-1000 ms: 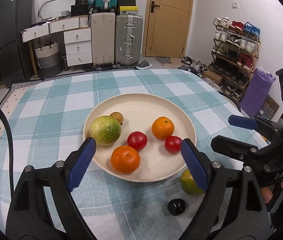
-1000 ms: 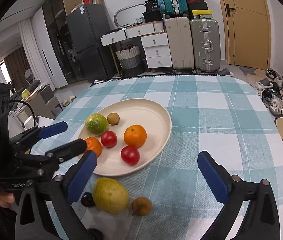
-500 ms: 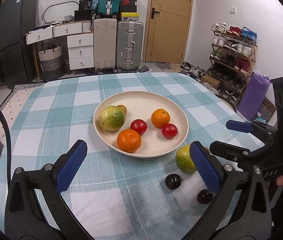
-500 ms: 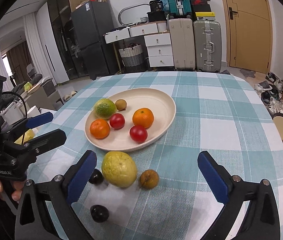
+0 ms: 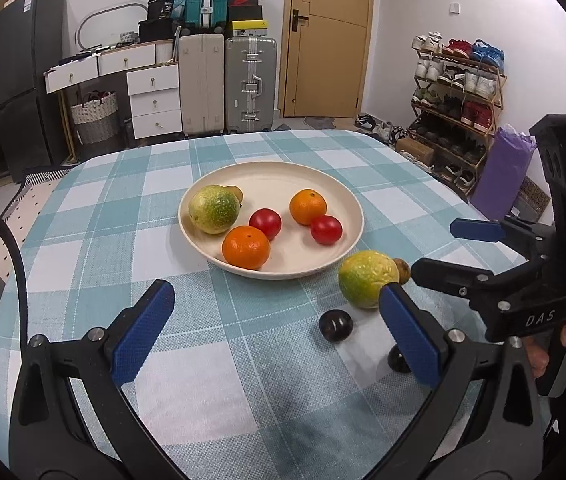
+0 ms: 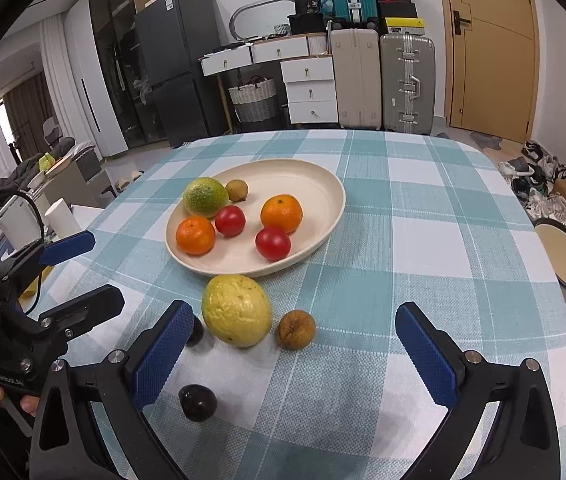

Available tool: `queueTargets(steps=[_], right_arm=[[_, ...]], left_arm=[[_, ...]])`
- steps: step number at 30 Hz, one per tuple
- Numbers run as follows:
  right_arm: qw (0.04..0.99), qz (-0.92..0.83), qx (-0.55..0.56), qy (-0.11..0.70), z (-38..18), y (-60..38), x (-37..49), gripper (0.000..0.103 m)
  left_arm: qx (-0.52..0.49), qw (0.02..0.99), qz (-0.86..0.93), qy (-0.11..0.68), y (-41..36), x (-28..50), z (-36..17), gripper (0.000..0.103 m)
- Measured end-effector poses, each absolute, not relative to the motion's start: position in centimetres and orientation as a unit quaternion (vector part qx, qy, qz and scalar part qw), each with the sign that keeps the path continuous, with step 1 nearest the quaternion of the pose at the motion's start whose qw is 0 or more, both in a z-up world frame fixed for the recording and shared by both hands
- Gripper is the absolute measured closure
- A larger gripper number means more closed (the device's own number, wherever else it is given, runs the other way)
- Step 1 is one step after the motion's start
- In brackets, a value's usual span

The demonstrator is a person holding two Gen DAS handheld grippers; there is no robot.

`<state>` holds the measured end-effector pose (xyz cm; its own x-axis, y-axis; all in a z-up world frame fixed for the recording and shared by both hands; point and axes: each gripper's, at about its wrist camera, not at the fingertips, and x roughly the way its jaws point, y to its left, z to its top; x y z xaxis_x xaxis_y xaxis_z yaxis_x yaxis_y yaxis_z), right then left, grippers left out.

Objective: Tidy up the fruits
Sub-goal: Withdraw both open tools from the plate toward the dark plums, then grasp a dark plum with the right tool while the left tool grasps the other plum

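Observation:
A cream plate on the checked table holds a green citrus, two oranges, two red tomatoes and a small brown fruit. Outside it, near the front rim, lie a yellow-green citrus, a brown wrinkled fruit and two dark plums. My left gripper is open and empty, short of the plate. My right gripper is open and empty, its fingers either side of the loose fruits; it also shows in the left wrist view.
The table edge curves away at right, with a round stool below it. Suitcases, drawers, a fridge and a shoe rack stand beyond the table. A white cup stands left of the table.
Both grippers have drawn back from the plate toward the near edge. The loose citrus, brown fruit and plums now lie farther ahead of them in view. Both stay open.

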<state>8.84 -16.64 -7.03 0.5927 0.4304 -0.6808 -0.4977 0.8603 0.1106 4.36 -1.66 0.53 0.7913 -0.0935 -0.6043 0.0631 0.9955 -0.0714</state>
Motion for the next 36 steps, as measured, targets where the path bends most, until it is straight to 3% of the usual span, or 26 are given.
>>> queueTargets(steps=[29,33,36], right_arm=[[0.818,0.352,-0.102,0.444,-10.0,-14.5,7.1,0.002],[0.806,0.374,-0.106,0.446,-10.0,-14.1,6.5,0.02],[0.798,0.385,-0.118,0.449,-10.3,-13.7,6.1,0.026]], left_arm=[[-0.025,0.928,-0.047,0.368,-1.2,5.1,-1.9,0.001],[-0.029,0.927,-0.045,0.371,-1.0,5.2,-2.1,0.001],[-0.03,0.927,-0.044,0.371,-0.9,5.2,-2.0,0.001]])
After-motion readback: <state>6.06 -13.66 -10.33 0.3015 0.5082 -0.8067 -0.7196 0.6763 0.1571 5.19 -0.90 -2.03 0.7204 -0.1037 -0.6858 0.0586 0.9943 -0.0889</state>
